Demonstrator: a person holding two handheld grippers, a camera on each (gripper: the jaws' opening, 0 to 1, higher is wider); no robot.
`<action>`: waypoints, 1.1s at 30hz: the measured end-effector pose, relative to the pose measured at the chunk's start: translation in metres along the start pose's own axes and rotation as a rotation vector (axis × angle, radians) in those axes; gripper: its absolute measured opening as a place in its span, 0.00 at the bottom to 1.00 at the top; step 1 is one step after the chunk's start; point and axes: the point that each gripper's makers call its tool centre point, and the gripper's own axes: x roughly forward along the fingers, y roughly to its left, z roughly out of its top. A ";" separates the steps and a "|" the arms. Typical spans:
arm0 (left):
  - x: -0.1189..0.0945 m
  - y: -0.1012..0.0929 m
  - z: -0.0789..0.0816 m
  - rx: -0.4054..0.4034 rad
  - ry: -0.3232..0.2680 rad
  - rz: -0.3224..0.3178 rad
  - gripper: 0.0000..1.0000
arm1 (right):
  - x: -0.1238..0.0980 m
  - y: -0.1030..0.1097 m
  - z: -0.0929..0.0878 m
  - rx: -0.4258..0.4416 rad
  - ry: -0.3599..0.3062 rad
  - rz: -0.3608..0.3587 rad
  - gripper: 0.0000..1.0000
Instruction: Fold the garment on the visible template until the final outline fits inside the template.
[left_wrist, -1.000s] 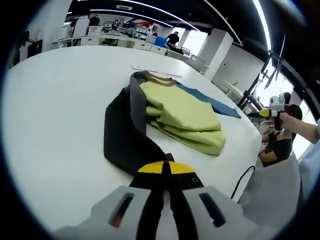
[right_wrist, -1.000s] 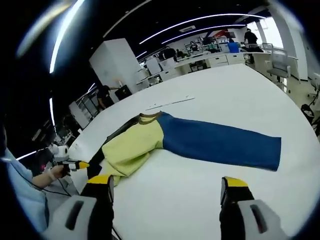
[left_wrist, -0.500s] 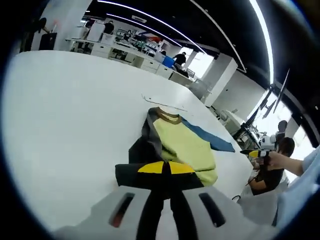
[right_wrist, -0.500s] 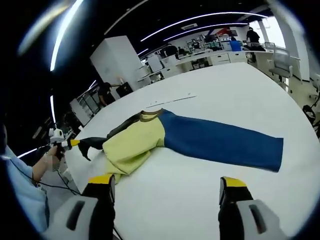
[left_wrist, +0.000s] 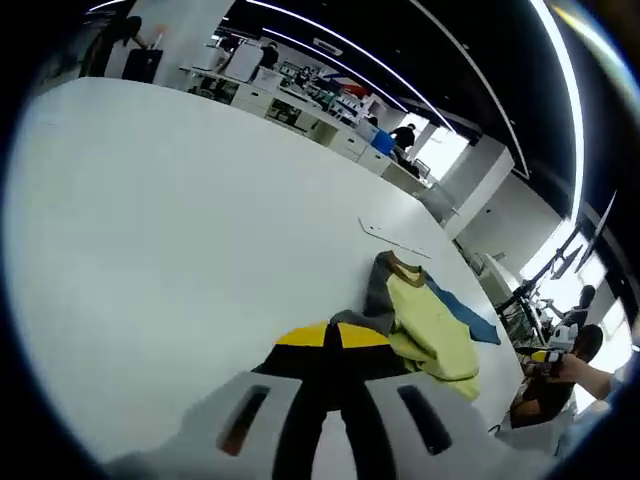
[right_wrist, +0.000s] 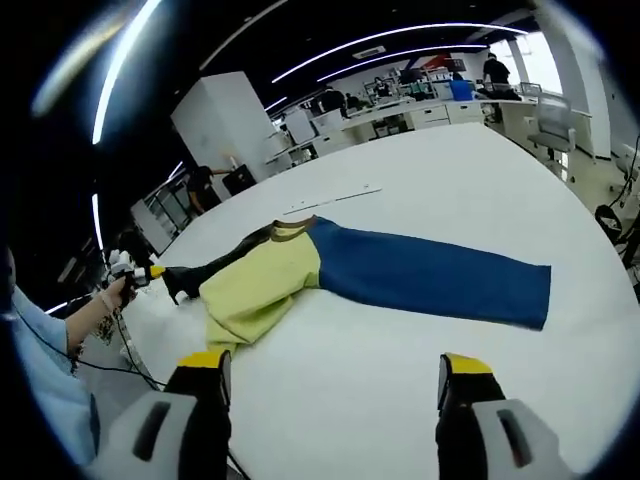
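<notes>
Yellow-blue garment on white table, left tongs clamping its dark sleeve, right tongs agape.

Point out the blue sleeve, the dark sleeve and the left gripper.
blue sleeve (right_wrist: 430, 280), right gripper view, middle of the spread blue cloth.
dark sleeve (right_wrist: 215, 267), right gripper view, mid-length of the stretched sleeve.
left gripper (right_wrist: 152, 272), right gripper view, yellow tips at the sleeve's end.

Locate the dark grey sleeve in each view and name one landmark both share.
Left gripper view: the dark grey sleeve runs from the collar to the shut left tool, low centre.
Right gripper view: it stretches left of the yellow body.
Shared landmark: the blue sleeve.
</notes>
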 end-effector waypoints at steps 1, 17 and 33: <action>0.003 0.009 0.005 -0.002 -0.003 0.014 0.00 | -0.001 0.001 0.000 0.001 -0.004 -0.004 0.85; 0.050 0.105 0.019 -0.043 0.123 0.146 0.00 | -0.001 0.016 -0.013 0.025 0.004 -0.042 0.85; 0.058 0.135 -0.008 0.000 0.260 0.237 0.00 | -0.001 0.017 -0.008 0.040 -0.027 -0.063 0.85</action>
